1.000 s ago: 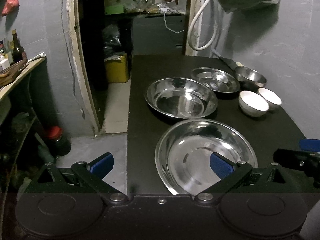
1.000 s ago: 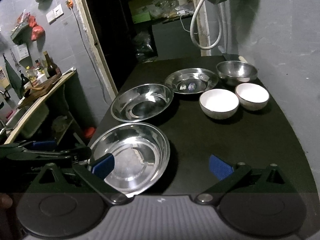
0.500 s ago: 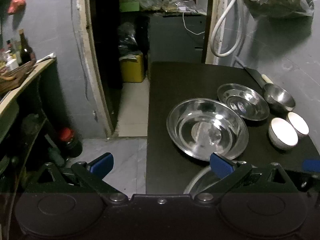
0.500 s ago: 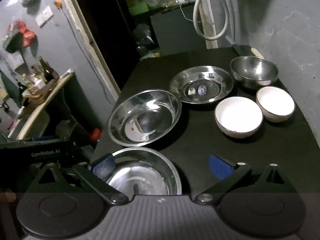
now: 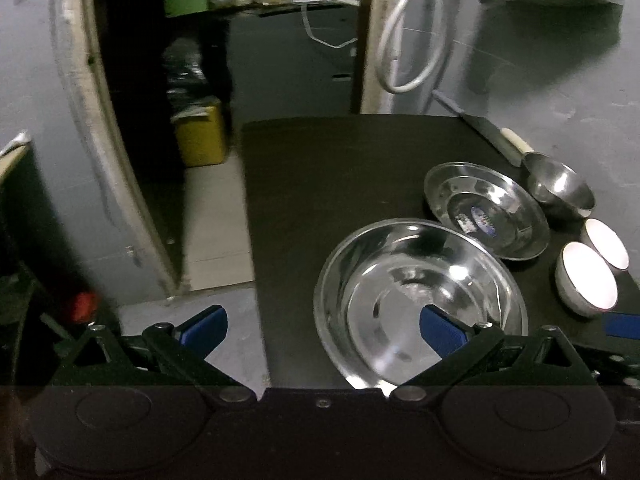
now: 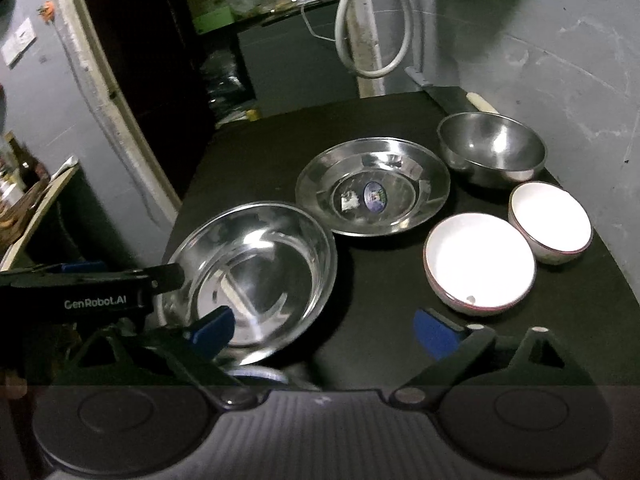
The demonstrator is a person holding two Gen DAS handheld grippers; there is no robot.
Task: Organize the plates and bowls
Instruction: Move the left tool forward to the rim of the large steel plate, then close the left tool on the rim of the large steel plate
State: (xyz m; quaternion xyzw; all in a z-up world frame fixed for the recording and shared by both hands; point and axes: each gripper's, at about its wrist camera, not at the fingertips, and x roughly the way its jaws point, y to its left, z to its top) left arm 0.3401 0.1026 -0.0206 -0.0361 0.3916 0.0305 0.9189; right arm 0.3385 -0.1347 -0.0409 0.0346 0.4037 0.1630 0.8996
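On the black table (image 5: 320,184) a large steel basin (image 5: 420,296) lies nearest; it also shows in the right wrist view (image 6: 252,272). Behind it lies a steel plate (image 6: 372,186) with stickers, then a steel bowl (image 6: 492,152). Two white bowls (image 6: 480,262) (image 6: 550,216) stand at the right. Another basin's rim (image 6: 256,374) peeks out below the right gripper. My left gripper (image 5: 320,326) is open and empty over the table's left front edge. My right gripper (image 6: 320,326) is open and empty over the front of the table.
A knife (image 5: 496,136) lies at the table's far right by the grey wall. A white hose (image 5: 412,40) hangs behind. A dark doorway with a yellow box (image 5: 200,136) is left of the table. A wooden shelf (image 6: 36,200) stands far left.
Both grippers have moved forward over the table. The nearest basin has dropped below the views, and the second basin now lies closest. Both grippers stay open.
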